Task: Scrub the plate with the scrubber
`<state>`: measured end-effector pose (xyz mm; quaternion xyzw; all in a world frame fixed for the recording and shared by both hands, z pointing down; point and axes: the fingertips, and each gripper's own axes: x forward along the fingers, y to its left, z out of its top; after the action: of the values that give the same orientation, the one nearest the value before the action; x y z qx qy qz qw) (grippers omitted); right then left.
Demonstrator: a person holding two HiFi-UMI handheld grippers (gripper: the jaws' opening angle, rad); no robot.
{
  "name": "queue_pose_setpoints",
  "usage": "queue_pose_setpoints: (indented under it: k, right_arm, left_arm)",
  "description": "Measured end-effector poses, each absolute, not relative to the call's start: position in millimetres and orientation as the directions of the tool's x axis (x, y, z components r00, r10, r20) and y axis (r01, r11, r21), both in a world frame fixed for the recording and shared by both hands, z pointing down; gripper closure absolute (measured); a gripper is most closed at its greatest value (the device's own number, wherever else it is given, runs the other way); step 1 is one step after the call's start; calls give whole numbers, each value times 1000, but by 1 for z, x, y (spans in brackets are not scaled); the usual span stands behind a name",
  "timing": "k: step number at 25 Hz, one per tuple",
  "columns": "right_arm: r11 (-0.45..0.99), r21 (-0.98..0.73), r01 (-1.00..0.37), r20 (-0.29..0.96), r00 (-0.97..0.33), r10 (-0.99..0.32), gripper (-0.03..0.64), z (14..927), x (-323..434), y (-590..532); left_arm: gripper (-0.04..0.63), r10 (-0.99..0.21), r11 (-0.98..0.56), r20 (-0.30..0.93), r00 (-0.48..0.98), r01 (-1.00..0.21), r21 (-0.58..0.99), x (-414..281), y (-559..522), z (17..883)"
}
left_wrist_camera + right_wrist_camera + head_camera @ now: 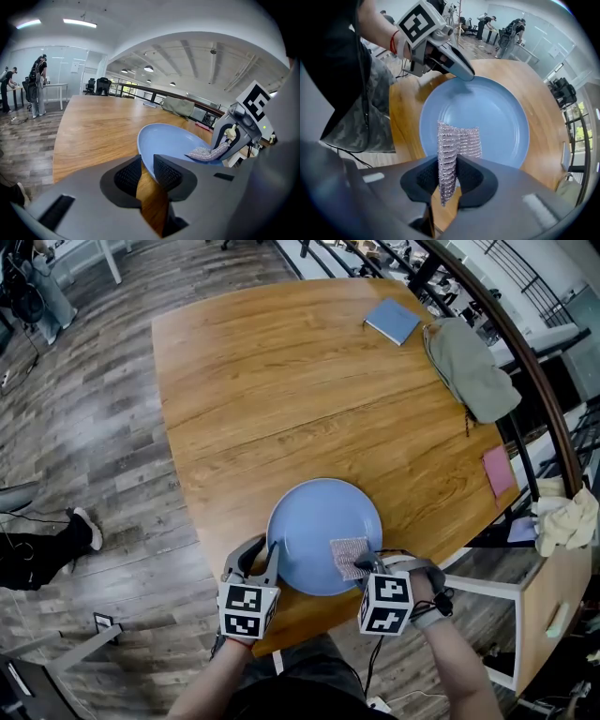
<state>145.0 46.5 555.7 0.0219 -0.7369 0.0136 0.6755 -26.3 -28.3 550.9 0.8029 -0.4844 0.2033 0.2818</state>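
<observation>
A round blue plate (319, 521) (173, 140) (497, 117) lies near the front edge of the wooden table (281, 381). My left gripper (262, 554) (147, 171) is shut on the plate's left rim, which runs in between its two pads; the right gripper view shows the left gripper (459, 70) at that rim. My right gripper (367, 563) (449, 176) points straight down, shut on a silvery mesh scrubber (349, 557) (457, 140). The scrubber (206, 152) hangs onto the plate's near right part, its free end lying on the blue surface.
A blue notebook (394, 320) and a grey-green bag (469, 367) lie at the table's far right, with a pink sheet (499, 470) at the right edge. A cream cloth (567, 521) sits on a cabinet beyond. A person's shoe (84, 526) is on the floor, left.
</observation>
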Motion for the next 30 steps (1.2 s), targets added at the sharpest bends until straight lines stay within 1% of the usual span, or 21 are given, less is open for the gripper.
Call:
queue_pose_setpoints:
  k: [4,7,10,12,14,17,19,23,30]
  right_arm:
    - [992,-125,-5,985,-118,123,532,551,124,68]
    - [980,-190,67,971,-134,198,534,553,103,80]
    - [962,-225,155,962,-120,245,534,556,90,88]
    - [956,-199,217,969,-100,225,534,558,85,86]
    - [946,-144,291,982,-74,172,534,561,78,80]
    - [898,-60,437,997,-12,72,534,570,68,70]
    - [872,-32,489,999,3,35,534,574,61,64]
    - [873,-21,487,999,-17,33,534,576,51,47]
    - [899,39,436,998,-55,-16,534,578,45,8]
  left_arm:
    - [517,-663,-367,598,450,-892,265,-25,-29,551]
    - [517,-663,-363,595,454,-890,275,-27,-29,550]
    - [517,-664,-363,588,461,-887,286,-26,-29,550]
    - [518,-663,-364,585,467,-884,293,-25,-29,550]
    - [518,-659,-370,581,478,-878,303,-25,-29,550]
    - [518,-651,-376,581,487,-873,311,-26,-30,551]
    - [518,-650,-375,581,490,-872,315,-26,-29,551]
    - [518,-648,-379,578,495,-869,320,-26,-28,551]
    - [518,-638,-391,579,507,-861,324,-25,-27,553]
